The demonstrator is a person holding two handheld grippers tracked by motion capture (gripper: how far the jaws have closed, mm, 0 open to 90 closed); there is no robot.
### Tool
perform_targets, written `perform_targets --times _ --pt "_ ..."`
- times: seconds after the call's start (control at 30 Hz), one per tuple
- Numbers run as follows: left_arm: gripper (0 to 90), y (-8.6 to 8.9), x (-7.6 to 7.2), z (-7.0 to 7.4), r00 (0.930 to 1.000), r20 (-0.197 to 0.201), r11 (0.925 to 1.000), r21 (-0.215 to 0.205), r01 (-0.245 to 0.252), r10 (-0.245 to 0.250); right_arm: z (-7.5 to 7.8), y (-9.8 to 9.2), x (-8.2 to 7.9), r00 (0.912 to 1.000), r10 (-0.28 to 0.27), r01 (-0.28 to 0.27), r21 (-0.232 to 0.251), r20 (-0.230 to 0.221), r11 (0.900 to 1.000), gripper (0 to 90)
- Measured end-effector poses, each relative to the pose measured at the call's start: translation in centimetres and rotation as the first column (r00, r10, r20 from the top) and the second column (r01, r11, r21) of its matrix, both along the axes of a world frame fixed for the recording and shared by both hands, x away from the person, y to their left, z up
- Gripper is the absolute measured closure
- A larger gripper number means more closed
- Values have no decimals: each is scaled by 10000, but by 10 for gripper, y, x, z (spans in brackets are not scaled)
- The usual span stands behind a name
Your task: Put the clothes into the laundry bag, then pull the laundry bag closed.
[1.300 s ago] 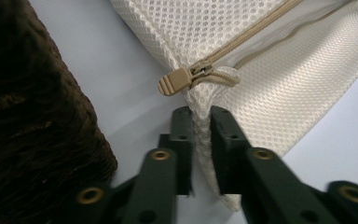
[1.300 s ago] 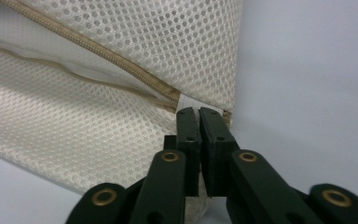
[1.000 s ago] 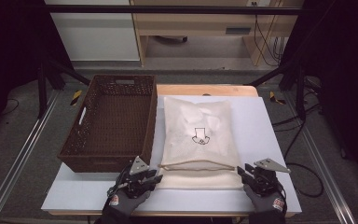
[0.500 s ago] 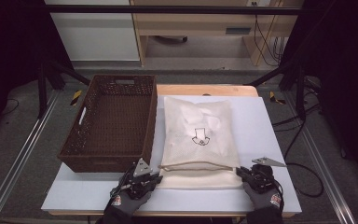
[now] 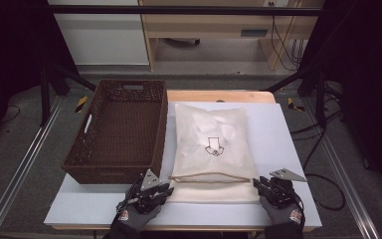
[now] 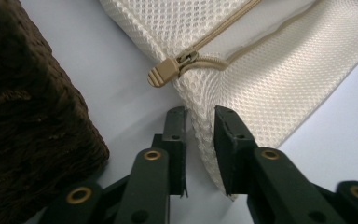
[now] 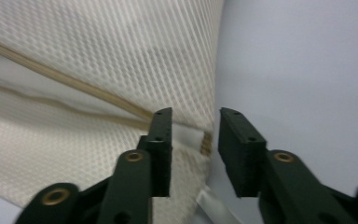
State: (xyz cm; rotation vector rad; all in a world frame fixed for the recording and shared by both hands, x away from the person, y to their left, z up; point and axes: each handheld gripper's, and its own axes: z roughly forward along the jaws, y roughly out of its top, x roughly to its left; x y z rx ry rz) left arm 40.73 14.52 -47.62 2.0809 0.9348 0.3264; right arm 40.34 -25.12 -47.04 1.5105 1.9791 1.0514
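Bag of cream mesh cloth with zipper lies flat on white worktop, just beside empty brown woven basket. Step in hand — grabbing bag's two near corners. Left gripper fingers narrow, mesh edge between, not pinched. Right gripper fingers apart around corner, loose. Both sets just opened again after closing half second ago. Next — squeeze firm, then lift together.

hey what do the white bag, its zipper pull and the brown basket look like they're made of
The white bag looks like a synthetic mesh fabric, slightly shiny: a fine honeycomb weave shows in both gripper views. Its zipper pull seems to be matte tan plastic or rubber, ribbed at the tip; which one is unclear. The brown basket appears woven, wicker or a plastic imitation, with an open lattice and cut-out handles.
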Motion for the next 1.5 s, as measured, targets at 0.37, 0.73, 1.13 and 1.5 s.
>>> perform_targets --times 0.37,0.73,1.13,1.5 --pt "563 4 -4 1 10000 -15 9999 -123 46 -46 29 20 -7 9844 541 -576 164 1672 9982 457" --pt "703 1 -4 -6 9992 -348 9999 -19 171 -171 53 53 -6 9689 1326 -1418 295 2090 9895 439" --pt "833 0 -3 -7 9983 -490 9995 0 322 -321 59 103 5 9486 2518 -2614 261 1919 9649 460" --pt "839 0 -3 -9 9988 -354 9995 -72 324 -326 54 160 12 9175 3700 -3737 -29 1460 9276 520"
